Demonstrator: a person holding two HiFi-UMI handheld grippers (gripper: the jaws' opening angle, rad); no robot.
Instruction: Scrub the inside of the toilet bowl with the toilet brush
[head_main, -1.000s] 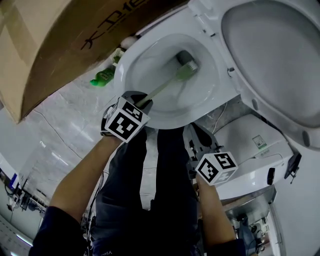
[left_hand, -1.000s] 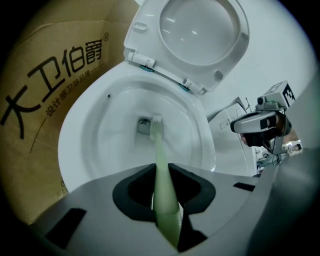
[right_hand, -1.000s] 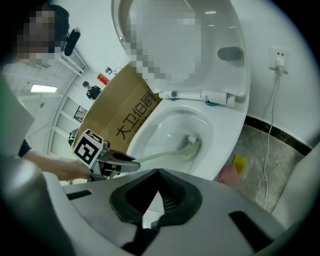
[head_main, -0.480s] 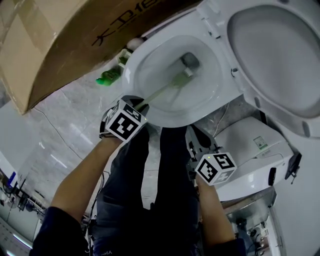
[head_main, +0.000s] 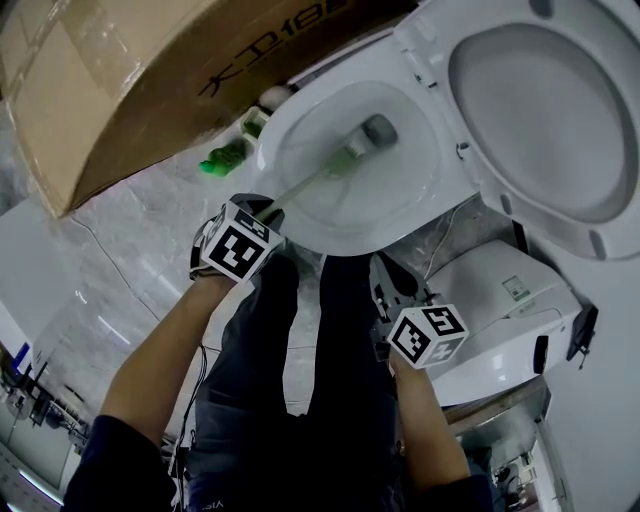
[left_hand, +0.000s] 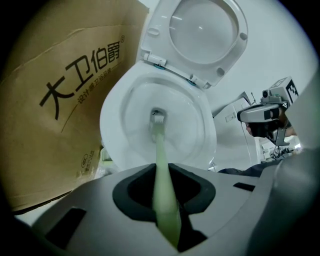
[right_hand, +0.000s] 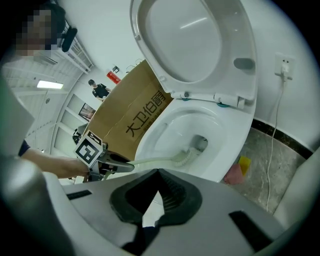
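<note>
Deep in the toilet bowl (head_main: 300, 118), the toilet brush (head_main: 322, 177) is pressed by the drain (head_main: 380, 128), handle clamped in the left gripper (head_main: 265, 210) at seven o'clock; the right gripper (right_hand: 159, 172) is held closed on nothing.

Pale-green toilet brush (head_main: 316, 178) slanted into white bowl (head_main: 410, 200)

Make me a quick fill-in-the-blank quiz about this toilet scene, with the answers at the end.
The left gripper is shut on the handle of a ____-coloured brush.
The head of the brush is ____ the toilet bowl.
The right gripper holds ____.
Answers: green; inside; nothing.
</note>
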